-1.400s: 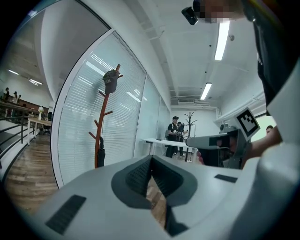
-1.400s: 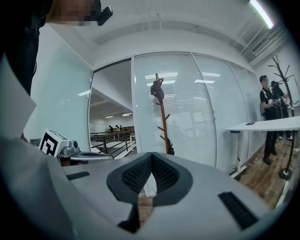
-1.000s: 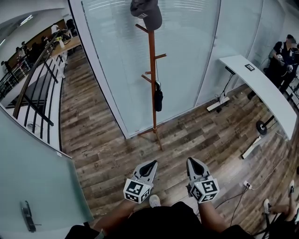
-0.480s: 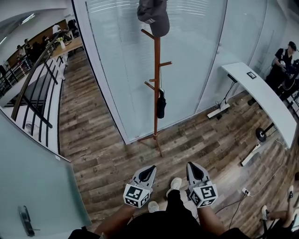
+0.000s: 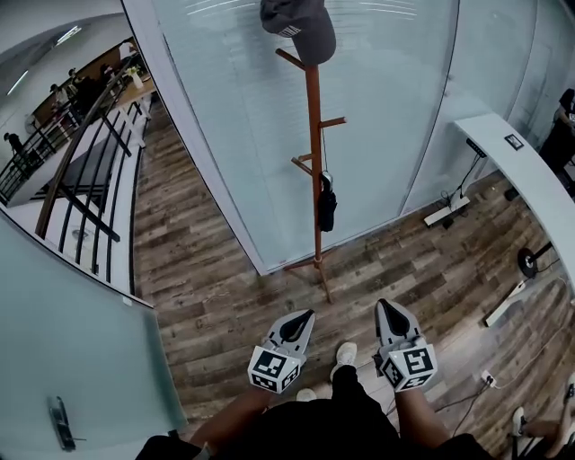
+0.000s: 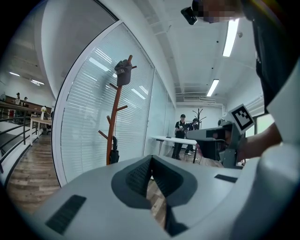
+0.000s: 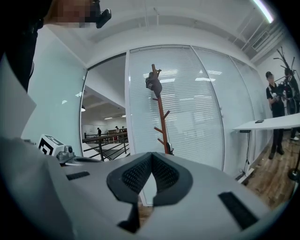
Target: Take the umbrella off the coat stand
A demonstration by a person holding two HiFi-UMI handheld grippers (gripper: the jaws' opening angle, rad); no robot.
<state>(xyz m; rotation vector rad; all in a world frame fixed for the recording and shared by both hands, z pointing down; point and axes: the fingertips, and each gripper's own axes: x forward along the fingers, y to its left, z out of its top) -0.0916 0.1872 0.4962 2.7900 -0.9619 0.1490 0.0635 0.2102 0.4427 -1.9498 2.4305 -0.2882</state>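
Slim reddish wooden coat stand (image 5: 314, 162), pegged. Small dark folded umbrella (image 5: 328, 205) hangs against its pole from a low peg; grey cap (image 5: 301, 25) on top. Left gripper (image 5: 304, 316) and right gripper (image 5: 387, 307), well short of the stand: jaws pinched together, empty. Stand looms nearer than a second ago.

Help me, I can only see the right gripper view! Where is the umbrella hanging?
Observer: The head view shows the umbrella, black and folded. It hangs beside the pole of the coat stand, partway down, well below the cap.
Operator: Is the other gripper holding anything?
Observer: No. The left gripper view shows the left gripper with its jaws together and nothing between them.
Operator: Are we close enough to grab it?
Observer: Probably not. In the head view a stretch of wooden floor lies between the person's shoe and the stand's feet.
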